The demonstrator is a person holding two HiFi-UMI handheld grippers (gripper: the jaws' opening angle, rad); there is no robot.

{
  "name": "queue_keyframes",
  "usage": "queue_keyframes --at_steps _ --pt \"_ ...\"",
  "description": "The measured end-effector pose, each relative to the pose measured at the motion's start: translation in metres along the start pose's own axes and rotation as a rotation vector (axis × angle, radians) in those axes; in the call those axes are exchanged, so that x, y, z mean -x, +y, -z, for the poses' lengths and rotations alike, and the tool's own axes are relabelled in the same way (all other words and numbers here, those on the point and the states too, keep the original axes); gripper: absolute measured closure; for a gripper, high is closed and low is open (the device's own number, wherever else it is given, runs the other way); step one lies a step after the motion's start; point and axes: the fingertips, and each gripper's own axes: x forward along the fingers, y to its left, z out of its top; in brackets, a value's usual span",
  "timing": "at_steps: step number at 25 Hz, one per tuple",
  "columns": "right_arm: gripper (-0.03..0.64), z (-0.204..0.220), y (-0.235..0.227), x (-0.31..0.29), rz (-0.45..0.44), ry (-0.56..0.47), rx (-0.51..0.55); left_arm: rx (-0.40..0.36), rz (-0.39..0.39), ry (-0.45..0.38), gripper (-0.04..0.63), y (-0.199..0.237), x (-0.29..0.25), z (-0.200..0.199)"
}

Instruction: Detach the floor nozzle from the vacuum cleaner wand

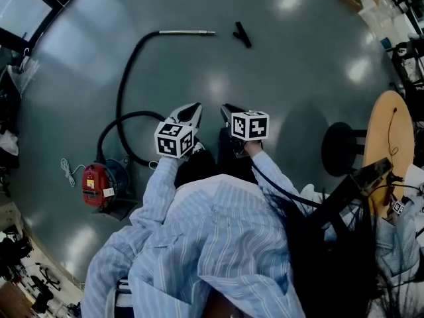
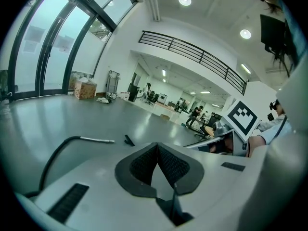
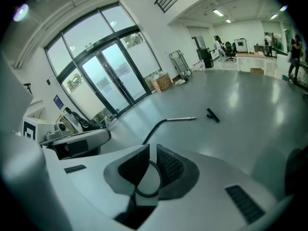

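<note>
The metal wand (image 1: 187,32) lies on the grey floor at the end of a black hose (image 1: 124,78) that runs back to the red vacuum cleaner (image 1: 96,184). The black floor nozzle (image 1: 242,35) lies apart from the wand, a short way to its right. Both show far ahead in the left gripper view, wand (image 2: 97,139) and nozzle (image 2: 129,140), and in the right gripper view, wand (image 3: 182,119) and nozzle (image 3: 212,115). My left gripper (image 1: 195,105) (image 2: 157,146) is shut and empty. My right gripper (image 1: 225,106) (image 3: 152,148) is beside it, nearly closed with a thin slit, holding nothing.
A round wooden table (image 1: 391,138) and a black pedestal base (image 1: 341,148) stand at the right. A white power cord (image 1: 68,171) lies left of the vacuum cleaner. Glass doors and a cardboard box (image 2: 85,89) are far off. People and desks stand at the hall's far end.
</note>
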Motion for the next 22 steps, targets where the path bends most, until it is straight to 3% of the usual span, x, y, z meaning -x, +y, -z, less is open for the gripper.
queue_keyframes --at_steps 22 --pt "0.566 -0.009 0.004 0.005 0.004 -0.033 0.004 -0.039 0.011 -0.007 0.589 0.001 0.003 -0.013"
